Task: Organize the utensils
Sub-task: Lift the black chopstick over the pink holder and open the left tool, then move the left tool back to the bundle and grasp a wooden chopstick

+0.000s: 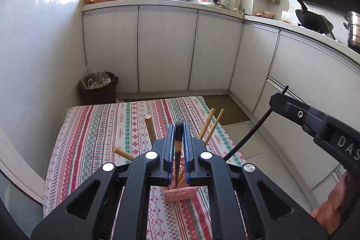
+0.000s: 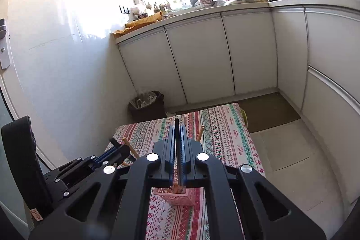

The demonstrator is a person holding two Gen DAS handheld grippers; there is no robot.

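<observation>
A pink perforated utensil holder [image 1: 180,193] stands on a small table with a patterned cloth [image 1: 96,127]; it also shows in the right wrist view [image 2: 178,196]. Wooden chopsticks [image 1: 210,125] and wooden-handled utensils [image 1: 150,127] lean out of it. My left gripper [image 1: 179,127] sits above the holder with a dark chopstick with a tan band [image 1: 178,145] between its jaws; the gap is narrow. My right gripper [image 2: 177,127] is shut on a dark chopstick [image 2: 177,145] whose lower end reaches into the holder. The right gripper also shows in the left wrist view [image 1: 315,123].
White lower cabinets [image 1: 166,48] line the back and right under a cluttered counter. A bin with a plastic bag [image 1: 97,87] stands at the table's far left corner. A brown mat [image 2: 267,111] lies on the floor behind the table. A black wok [image 1: 312,17] sits on the stove.
</observation>
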